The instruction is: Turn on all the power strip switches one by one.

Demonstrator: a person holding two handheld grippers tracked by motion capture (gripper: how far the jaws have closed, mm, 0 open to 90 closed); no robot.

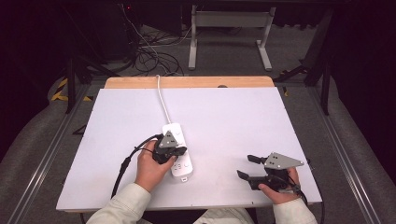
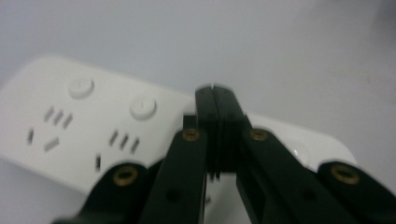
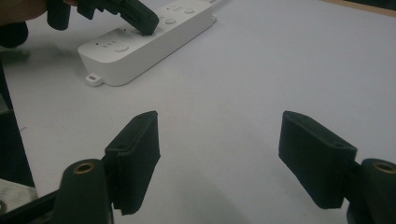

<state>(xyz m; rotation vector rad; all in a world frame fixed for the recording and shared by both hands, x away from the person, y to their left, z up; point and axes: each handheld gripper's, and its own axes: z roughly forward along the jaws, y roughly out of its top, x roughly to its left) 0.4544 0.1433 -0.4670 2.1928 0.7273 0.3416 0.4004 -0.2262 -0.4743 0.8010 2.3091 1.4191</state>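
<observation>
A white power strip (image 1: 183, 168) lies on the white tabletop (image 1: 233, 121), its white cable (image 1: 161, 100) running to the far edge. In the left gripper view the power strip (image 2: 93, 126) shows round buttons and socket slots. My left gripper (image 1: 181, 150) is shut with nothing between its jaws. Its tip (image 2: 215, 93) rests on the strip's top, in line with the row of buttons, and hides what lies under it. My right gripper (image 1: 246, 167) is held open low over the table near the front right, apart from the strip. From there the power strip (image 3: 140, 51) and the left gripper (image 3: 145, 25) appear at the upper left.
A wooden strip (image 1: 187, 82) borders the table's far edge. Beyond it are cables on the floor (image 1: 149, 56) and a white table frame (image 1: 229, 28). Bare tabletop lies between the two hands and across the right half.
</observation>
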